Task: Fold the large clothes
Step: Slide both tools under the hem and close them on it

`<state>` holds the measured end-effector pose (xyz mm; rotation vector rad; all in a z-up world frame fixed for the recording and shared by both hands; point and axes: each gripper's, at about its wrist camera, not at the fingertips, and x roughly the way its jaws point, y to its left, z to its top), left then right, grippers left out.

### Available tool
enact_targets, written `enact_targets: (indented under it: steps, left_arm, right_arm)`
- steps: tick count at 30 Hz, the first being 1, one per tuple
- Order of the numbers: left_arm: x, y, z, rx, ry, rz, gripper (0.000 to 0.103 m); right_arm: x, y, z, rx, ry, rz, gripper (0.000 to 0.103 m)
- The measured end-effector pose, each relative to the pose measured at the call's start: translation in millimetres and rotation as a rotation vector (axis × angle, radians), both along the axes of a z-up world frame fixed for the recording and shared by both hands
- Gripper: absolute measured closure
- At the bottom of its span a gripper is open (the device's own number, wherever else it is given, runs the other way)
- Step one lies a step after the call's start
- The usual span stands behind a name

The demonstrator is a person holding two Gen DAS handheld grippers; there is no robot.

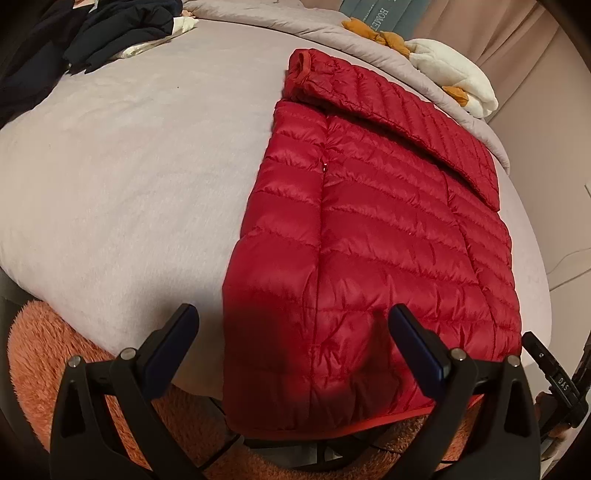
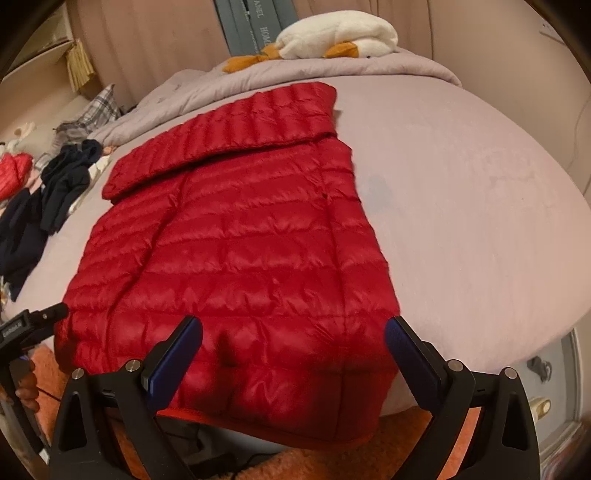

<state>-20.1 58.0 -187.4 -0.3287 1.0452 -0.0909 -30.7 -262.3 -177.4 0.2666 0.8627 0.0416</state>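
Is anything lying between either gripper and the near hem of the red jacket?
Nothing visible. Both the left gripper and the right gripper hang with jaws open just over the hem of the red jacket, which lies flat on the bed. The dark clothes sit far off.

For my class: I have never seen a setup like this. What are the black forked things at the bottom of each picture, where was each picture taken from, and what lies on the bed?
Each black fork is a hand-held grasping tool with two fingers; a person carries one in each hand. A wide-angle camera on each looks forward along the fingers, which bends the scene. One picture comes from the left tool, the other from the right tool. Both are open and hold nothing. On the grey bed lies a red quilted jacket, with one sleeve folded across its far end and the hem hanging over the near edge. Farther off are dark clothes and a white plush toy. An orange fluffy rug lies below.
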Motion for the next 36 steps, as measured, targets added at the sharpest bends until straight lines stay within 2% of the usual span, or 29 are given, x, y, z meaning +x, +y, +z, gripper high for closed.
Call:
enact_targets:
  steps: [15, 25, 31, 34, 36]
  left_arm:
    - [-6, 2, -14, -0.118, 0.038, -0.048, 0.005]
    - [-13, -3, -18, -0.158, 0.035, -0.086, 0.009]
    - [-13, -4, -20, -0.201, 0.036, -0.104, 0.013]
    - [-11, -3, -20, -0.218, 0.037, -0.101, 0.017]
    - [-11, -4, -20, -0.218, 0.035, -0.103, 0.02]
  right_arm:
    - [-9, -16, -17, 0.019, 0.068, -0.031, 0.005]
    - [-12, -21, -31, 0.102, 0.12, -0.018, 0.017]
    - [-12, -19, -32, 0.102, 0.117, -0.015, 0.018]
    - [-11, -19, -32, 0.098, 0.115, -0.015, 0.021]
    - [-10, -17, -30, 0.096, 0.11, -0.011, 0.028]
